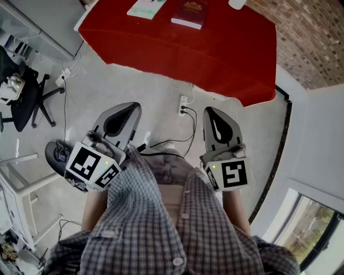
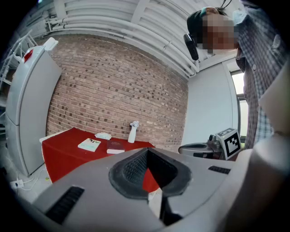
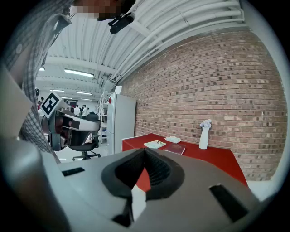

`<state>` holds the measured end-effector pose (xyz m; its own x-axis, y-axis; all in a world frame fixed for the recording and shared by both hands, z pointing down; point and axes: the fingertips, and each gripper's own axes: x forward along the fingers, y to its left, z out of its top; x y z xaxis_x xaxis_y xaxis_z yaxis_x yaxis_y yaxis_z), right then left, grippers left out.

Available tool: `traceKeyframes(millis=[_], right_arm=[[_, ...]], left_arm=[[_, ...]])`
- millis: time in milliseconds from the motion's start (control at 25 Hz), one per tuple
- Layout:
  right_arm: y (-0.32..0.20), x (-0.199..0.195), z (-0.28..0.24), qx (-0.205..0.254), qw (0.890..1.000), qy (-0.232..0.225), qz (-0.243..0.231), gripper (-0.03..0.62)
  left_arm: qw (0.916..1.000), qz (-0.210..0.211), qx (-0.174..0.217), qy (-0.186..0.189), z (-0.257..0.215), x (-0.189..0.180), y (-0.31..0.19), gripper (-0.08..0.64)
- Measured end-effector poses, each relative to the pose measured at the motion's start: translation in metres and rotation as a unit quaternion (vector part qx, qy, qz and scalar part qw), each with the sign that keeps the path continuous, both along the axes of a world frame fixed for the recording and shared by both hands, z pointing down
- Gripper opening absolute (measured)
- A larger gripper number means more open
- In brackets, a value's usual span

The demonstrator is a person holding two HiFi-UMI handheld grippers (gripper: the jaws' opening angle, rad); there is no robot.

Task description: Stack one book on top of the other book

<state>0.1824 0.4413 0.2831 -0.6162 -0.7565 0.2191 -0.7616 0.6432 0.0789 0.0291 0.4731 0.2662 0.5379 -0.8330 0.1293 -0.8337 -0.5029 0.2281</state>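
Books first: the pale book (image 1: 146,8) and the dark red book (image 1: 189,13) lie flat and apart on the red worktop (image 1: 215,53). The pale one is toward the worktop's left end and the dark red one nearer its middle, neither resting on the other.

In the head view we catch them only at the top edge, partly cut off. That view alone shows the grey floor (image 1: 134,86) in front of the worktop, with a white power strip (image 1: 183,105) and black cables (image 1: 172,142) lying on it. It also shows an office chair (image 1: 27,99) off beyond the worktop's left end.

The two gripper views give us what the head view lacks. They show the brick wall (image 2: 113,86) behind the worktop and a white vase (image 2: 132,132) standing upright near the worktop's back edge. A small white crumpled thing (image 2: 103,135) also lies toward that back edge, and a tall white cabinet (image 2: 27,104) stands at the worktop's left end. Each of these views also catches the other claw off to one side.

We hold the left claw (image 1: 130,106) and the right claw (image 1: 210,111) close in front of our checked shirt (image 1: 161,225). They are side by side but apart, well short of the worktop, noses aimed toward it and tipped slightly down. The left claw's jaws are together with nothing between them; only the worktop's red shows through the hollow behind their tips. The right claw's jaws are likewise closed on nothing.
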Motion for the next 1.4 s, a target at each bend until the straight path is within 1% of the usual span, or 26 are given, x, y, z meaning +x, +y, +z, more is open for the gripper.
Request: traceKeyframes(millis=[480, 680, 800, 920, 1080, 1280, 1400], right_arm=[[-0.003, 0.009, -0.001, 0.002, 1.0, -0.004, -0.004, 0.008], [-0.001, 0.015, 0.0, 0.001, 1.0, -0.01, 0.001, 0.008], [0.0, 0.024, 0.0, 0.001, 1.0, -0.01, 0.013, 0.008], [0.0, 0.028, 0.001, -0.001, 1.0, -0.015, 0.027, 0.008], [-0.007, 0.031, 0.002, -0.005, 0.999, -0.016, 0.034, 0.008], [-0.021, 0.027, 0.004, -0.007, 0.999, -0.014, 0.041, 0.008], [-0.035, 0.021, 0.007, -0.007, 0.999, -0.009, 0.048, 0.008]], left_arm=[[1.0, 0.001, 0.002, 0.0, -0.001, 0.012, -0.004, 0.008], [1.0, 0.006, 0.006, 0.004, -0.002, 0.019, -0.005, 0.008], [0.9998, 0.014, 0.012, 0.007, -0.006, 0.023, -0.008, 0.008], [0.9996, 0.014, 0.02, 0.015, -0.013, 0.022, -0.011, 0.008], [0.9993, 0.001, 0.029, 0.023, -0.018, 0.017, -0.02, 0.008], [0.9992, 0.0, 0.03, 0.027, -0.017, 0.009, -0.038, 0.008], [0.999, 0.005, 0.028, 0.035, -0.011, 0.001, -0.056, 0.008]])
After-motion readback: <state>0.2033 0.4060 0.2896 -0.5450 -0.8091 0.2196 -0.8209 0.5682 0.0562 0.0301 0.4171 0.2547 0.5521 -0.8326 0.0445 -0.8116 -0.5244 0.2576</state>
